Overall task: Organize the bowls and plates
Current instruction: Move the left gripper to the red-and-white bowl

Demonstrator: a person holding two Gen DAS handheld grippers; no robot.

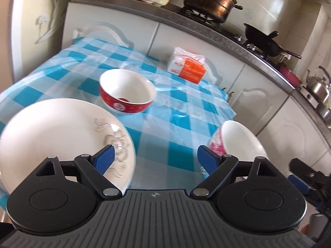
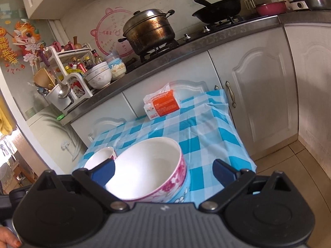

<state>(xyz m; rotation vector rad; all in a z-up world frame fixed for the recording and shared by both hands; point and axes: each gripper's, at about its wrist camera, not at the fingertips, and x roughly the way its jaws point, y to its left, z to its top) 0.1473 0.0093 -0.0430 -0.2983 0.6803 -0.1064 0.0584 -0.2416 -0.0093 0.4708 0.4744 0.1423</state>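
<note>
Both grippers gape wide, empty — left gripper (image 1: pixel 155 159) by the plate (image 1: pixel 62 136), right gripper (image 2: pixel 164 170) around the pink bowl (image 2: pixel 149 169) (pads not touching); probably close on the rim squarely — red bowl (image 1: pixel 127 93) sits behind.

left gripper (image 1: pixel 155 159): black links | blue pads (image 1: pixel 105 159) | grey ribbed base | right gripper (image 2: pixel 163 170): same

The white-and-orange tissue pack (image 2: pixel 161 105) on the checked tablecloth (image 2: pixel 206 124) bore the brand "KALUN"; its smaller print and the pink wall sticker's (image 2: pixel 112 33) characters stayed unreadable.
</note>
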